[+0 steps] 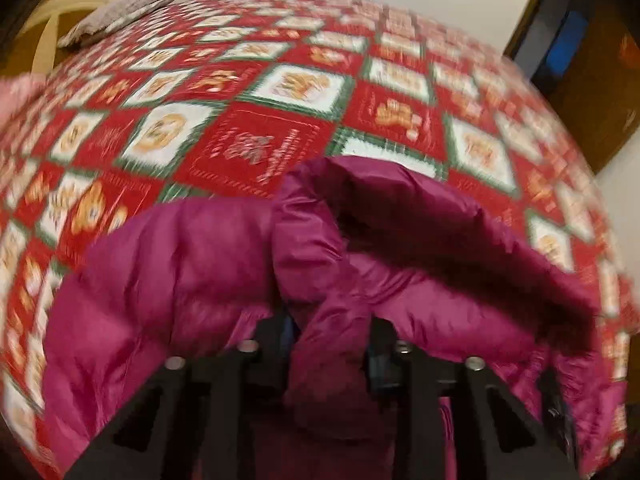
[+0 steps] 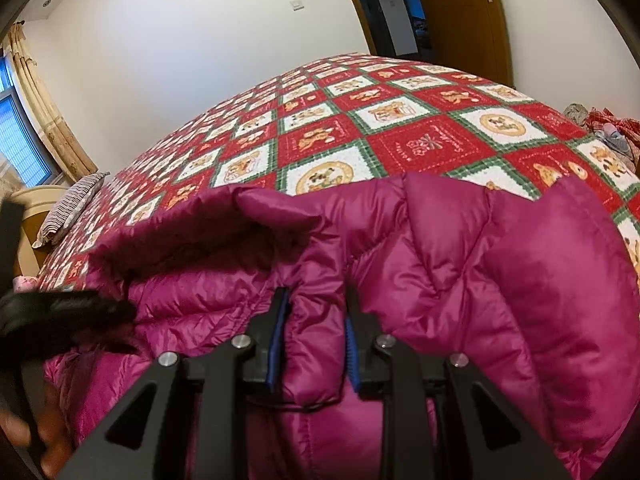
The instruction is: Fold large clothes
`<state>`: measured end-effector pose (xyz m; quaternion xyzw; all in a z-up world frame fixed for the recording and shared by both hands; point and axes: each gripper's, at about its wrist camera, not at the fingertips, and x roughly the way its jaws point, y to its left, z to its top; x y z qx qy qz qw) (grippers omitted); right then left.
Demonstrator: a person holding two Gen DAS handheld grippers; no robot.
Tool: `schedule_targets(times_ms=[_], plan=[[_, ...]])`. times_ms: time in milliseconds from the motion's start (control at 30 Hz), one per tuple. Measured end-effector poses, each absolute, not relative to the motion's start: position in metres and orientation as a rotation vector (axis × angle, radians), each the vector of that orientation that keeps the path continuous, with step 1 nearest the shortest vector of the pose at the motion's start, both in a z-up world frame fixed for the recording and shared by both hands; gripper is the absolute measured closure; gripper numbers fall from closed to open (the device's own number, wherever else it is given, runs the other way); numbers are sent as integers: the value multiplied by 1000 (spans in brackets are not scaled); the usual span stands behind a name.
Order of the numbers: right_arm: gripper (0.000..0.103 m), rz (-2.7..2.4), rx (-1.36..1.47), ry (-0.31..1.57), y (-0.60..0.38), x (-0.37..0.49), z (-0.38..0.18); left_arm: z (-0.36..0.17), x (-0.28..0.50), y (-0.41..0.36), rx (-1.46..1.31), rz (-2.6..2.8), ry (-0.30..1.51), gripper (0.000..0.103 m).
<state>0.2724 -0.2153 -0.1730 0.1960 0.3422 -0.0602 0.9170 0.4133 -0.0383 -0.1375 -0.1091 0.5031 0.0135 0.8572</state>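
- Nearest, the left gripper (image 1: 330, 344) and right gripper (image 2: 314, 320) each have their jaws pinched on a fold of the puffy magenta quilted down jacket (image 2: 460, 280).
- The jacket lies bunched at the bed's near edge.
- Beyond lies the red-and-green checked quilt (image 2: 400, 128); slick padding might slip free.

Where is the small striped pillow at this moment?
The small striped pillow lies at the far left edge of the red checked bedspread in the right wrist view, beside the cream headboard, beyond the magenta puffer jacket.
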Motion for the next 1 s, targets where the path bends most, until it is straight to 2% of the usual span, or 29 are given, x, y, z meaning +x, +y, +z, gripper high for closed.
schedule_targets(times_ms=[133,367,433,500,633,733,867,967,1000], plan=[[76,-122,405,704,-216,273,-173,-149,387,-16,-336,46,1007,81],[73,-106,431,719,-220,268,-170,-158,371,-31,-235,66,849,80],[68,-161,417,651,-221,248,-153,-160,370,-24,-272,49,840,80],[68,-228,354,554,-218,235,-127,-161,372,-25,-282,45,831,80],[67,-190,377,587,-223,272,-99,-163,373,-24,-276,46,826,80],[66,-185,422,701,-226,310,-111,-163,372,-23,-288,38,824,80],[69,-63,432,928,-214,317,-163,-164,371,-19,-315,15,821,80],[70,-65,141,833,-194,290,-170,-163,370,-12,-361,-27,828,77],[70,-72,124,817,-192,286,-170,-160,368,-8,-374,-52,849,77]])
